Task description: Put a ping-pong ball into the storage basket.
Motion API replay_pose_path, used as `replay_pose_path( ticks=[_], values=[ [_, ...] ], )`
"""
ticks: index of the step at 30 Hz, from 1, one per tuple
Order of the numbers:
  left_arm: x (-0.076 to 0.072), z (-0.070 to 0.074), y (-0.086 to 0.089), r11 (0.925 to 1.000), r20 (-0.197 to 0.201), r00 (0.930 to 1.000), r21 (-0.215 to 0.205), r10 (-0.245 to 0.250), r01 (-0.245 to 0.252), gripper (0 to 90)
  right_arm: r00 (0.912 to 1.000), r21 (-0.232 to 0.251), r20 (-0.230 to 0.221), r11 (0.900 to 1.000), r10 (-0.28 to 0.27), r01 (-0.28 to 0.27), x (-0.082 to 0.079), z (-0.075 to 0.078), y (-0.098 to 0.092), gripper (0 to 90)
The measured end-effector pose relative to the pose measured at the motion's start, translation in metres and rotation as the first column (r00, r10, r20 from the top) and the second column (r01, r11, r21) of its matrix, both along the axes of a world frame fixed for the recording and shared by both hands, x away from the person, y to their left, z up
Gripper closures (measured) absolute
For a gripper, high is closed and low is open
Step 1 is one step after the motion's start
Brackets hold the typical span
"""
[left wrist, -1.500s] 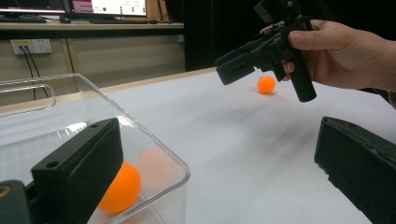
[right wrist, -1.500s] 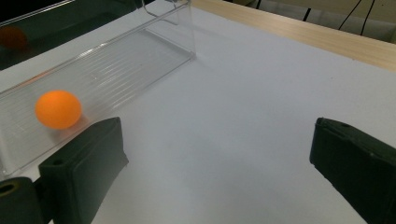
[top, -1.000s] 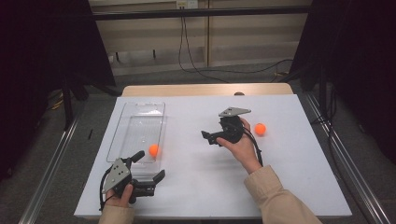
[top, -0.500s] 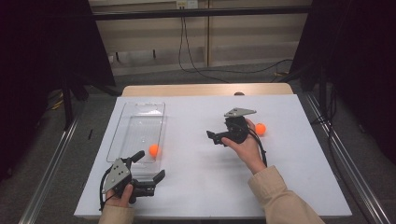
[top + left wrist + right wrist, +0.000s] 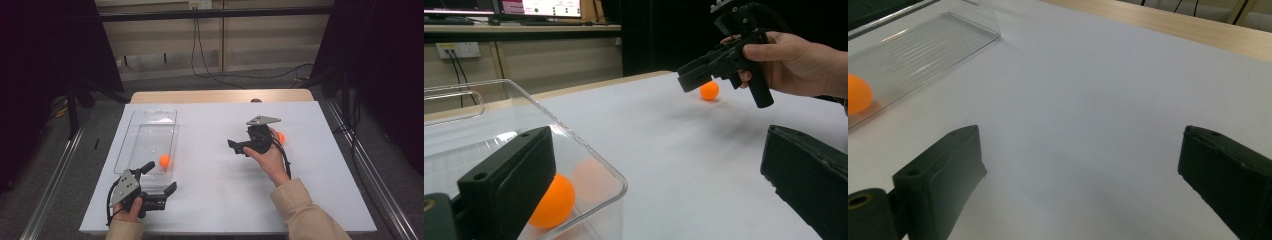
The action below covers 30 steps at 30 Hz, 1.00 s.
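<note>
Left gripper (image 5: 159,179): near table edge, just below the clear tray (image 5: 131,145); jaws spread wide, empty.
Right gripper (image 5: 234,146): held above the white table (image 5: 210,200), mid-right; jaws apart, holding nothing.
Ball in tray (image 5: 164,160): orange, at the tray's near right corner (one jaw of the left gripper sits just beside it).
Loose ball (image 5: 281,137): orange, on the table just behind the right hand (image 5: 267,157), partly hidden.

Right gripper (image 5: 239,147) is shifting toward the desk's right edge, hand moving with it. It now sits just beside the loose orange ball (image 5: 281,137) and partly covers it in the high view; earlier there was clear desk between them. Jaws are wide apart, nothing between them.
</note>
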State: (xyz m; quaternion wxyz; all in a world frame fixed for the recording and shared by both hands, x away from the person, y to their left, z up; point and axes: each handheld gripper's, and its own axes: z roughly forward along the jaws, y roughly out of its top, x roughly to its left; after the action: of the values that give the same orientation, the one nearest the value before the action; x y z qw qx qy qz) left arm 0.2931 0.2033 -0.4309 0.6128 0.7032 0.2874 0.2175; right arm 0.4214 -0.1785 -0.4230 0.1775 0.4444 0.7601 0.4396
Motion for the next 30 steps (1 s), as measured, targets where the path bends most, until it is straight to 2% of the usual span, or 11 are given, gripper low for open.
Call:
replay_pose_path(
  ticks=[30],
  values=[
    [0.0,0.0,0.0,1.0,0.0,1.0,-0.001,0.0,0.0,1.0,0.9972,-0.017,-0.016,0.997,-0.073,0.073,0.001,-0.007,-0.032,4.1]
  ],
)
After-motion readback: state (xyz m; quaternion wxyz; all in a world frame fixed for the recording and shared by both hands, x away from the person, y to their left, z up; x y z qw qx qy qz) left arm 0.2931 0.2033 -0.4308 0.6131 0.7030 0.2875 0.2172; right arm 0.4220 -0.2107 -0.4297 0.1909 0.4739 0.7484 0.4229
